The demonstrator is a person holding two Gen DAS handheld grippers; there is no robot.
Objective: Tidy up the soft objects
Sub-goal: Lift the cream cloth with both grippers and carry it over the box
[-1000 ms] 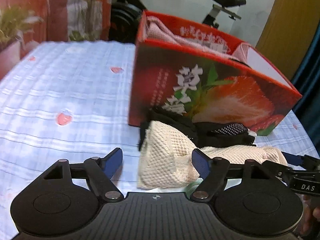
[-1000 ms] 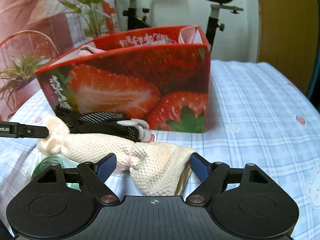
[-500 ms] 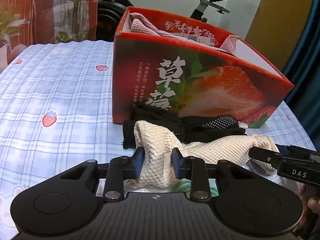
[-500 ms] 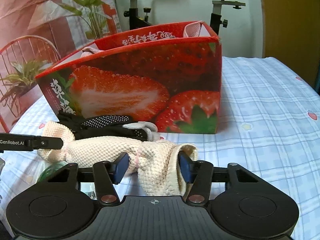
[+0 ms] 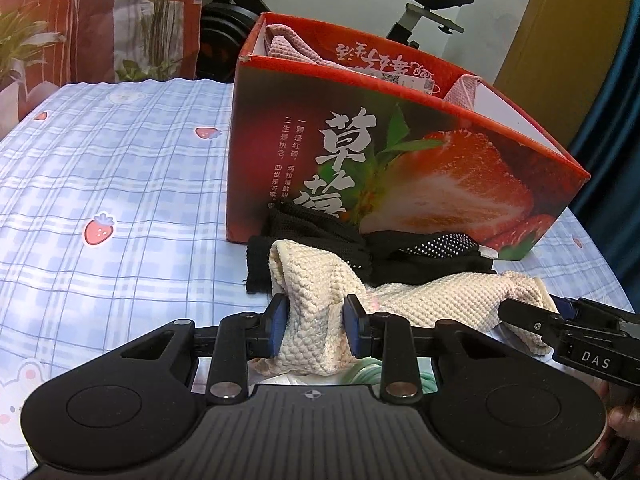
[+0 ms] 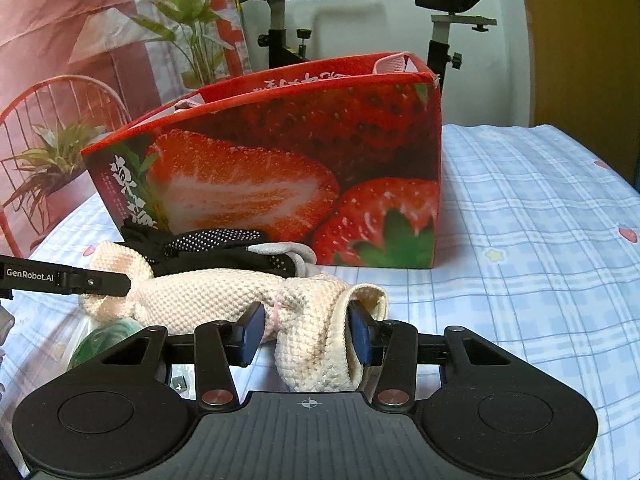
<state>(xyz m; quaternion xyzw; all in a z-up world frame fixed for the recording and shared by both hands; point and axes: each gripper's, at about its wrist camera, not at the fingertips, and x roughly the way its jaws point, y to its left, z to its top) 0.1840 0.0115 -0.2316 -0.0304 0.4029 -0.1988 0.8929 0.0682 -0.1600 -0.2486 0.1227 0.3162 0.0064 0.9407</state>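
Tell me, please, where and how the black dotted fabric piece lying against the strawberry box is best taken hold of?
Probably at the black dotted fabric piece's upper folds, coming from above on the near side: the strawberry box blocks the far side, and the cream knitted cloth, clamped by the left gripper and right gripper, covers its near edge.

The strawberry box [image 5: 400, 152] stands as a wall close behind the cream cloth [image 5: 320, 300] and black fabric [image 5: 420, 256] — blocking any straight push forward — while the checked bedsheet [image 5: 120, 184] lies open on its left and the sheet beyond its right corner [image 6: 540, 220] too.
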